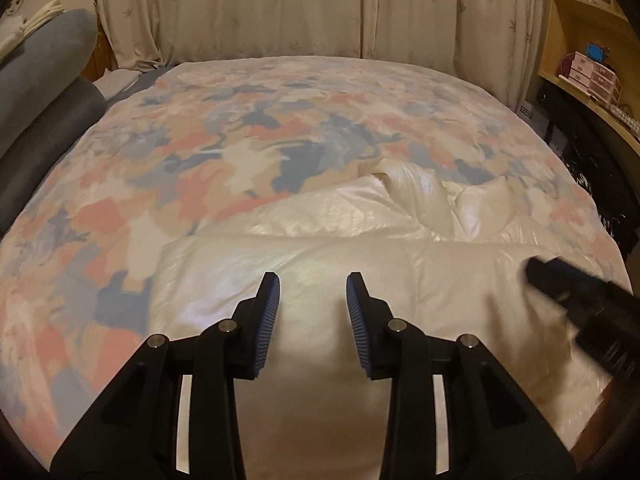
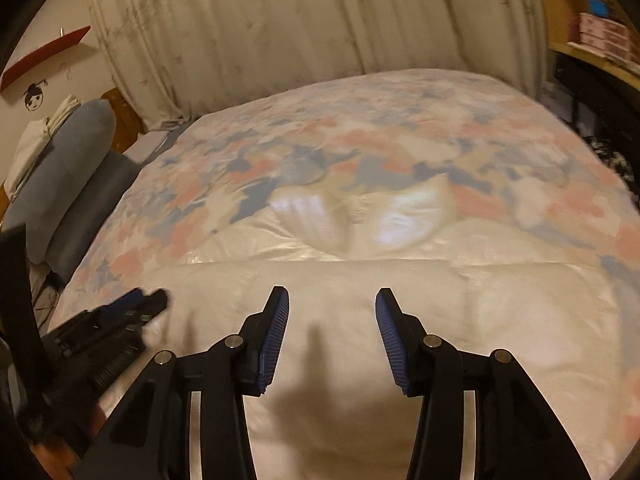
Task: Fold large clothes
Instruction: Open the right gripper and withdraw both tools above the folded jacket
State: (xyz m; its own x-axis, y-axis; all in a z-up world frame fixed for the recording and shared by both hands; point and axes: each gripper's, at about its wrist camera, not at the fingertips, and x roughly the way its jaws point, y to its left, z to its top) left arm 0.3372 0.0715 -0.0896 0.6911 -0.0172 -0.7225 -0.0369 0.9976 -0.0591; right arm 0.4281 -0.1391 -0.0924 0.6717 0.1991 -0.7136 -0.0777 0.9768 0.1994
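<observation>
A large cream, shiny padded coat (image 1: 320, 248) lies spread on the flowered bedspread (image 1: 200, 152), its collar end (image 1: 416, 196) bunched up on the far side. My left gripper (image 1: 313, 280) hovers over the coat's near part, jaws apart with only fabric below them. My right gripper (image 2: 333, 294) is over the same coat (image 2: 360, 280), also open and holding nothing. Each gripper appears blurred in the other's view: the right gripper (image 1: 560, 284) at the coat's right side, the left gripper (image 2: 136, 306) at its left edge.
Grey pillows (image 1: 44, 92) with folded pale cloth (image 2: 36, 140) on top are stacked at the bed's left. Patterned curtains (image 1: 320, 8) hang behind the bed. A wooden shelf (image 1: 580, 40) with pink drawers (image 1: 592, 74) and dark clutter stands on the right.
</observation>
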